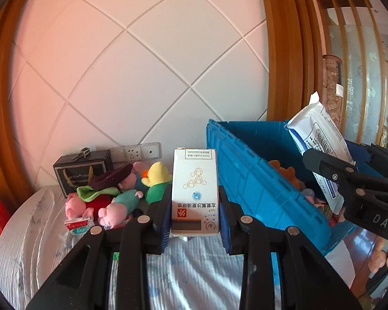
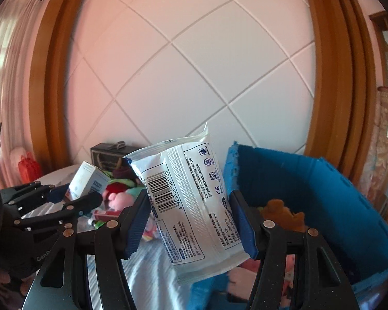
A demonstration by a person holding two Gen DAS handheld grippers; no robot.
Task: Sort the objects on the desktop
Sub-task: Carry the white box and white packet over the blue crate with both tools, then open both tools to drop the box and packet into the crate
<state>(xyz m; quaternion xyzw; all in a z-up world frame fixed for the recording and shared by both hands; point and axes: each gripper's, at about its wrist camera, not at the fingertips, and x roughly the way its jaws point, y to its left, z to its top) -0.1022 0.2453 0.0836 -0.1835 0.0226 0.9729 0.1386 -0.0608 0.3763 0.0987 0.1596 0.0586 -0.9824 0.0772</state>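
My left gripper is shut on a small white medicine box, held upright above the table; the same box and gripper show at the left of the right wrist view. My right gripper is shut on a white wet-wipe packet with a barcode, tilted and lifted in the air. In the left wrist view that packet and the right gripper hang over the blue crate. The crate holds a brown plush toy.
A pile of plush toys lies on the pale table to the left, with a small red-and-white box in front. A dark gift box and wall sockets stand behind. A tiled wall with wooden frame rises beyond.
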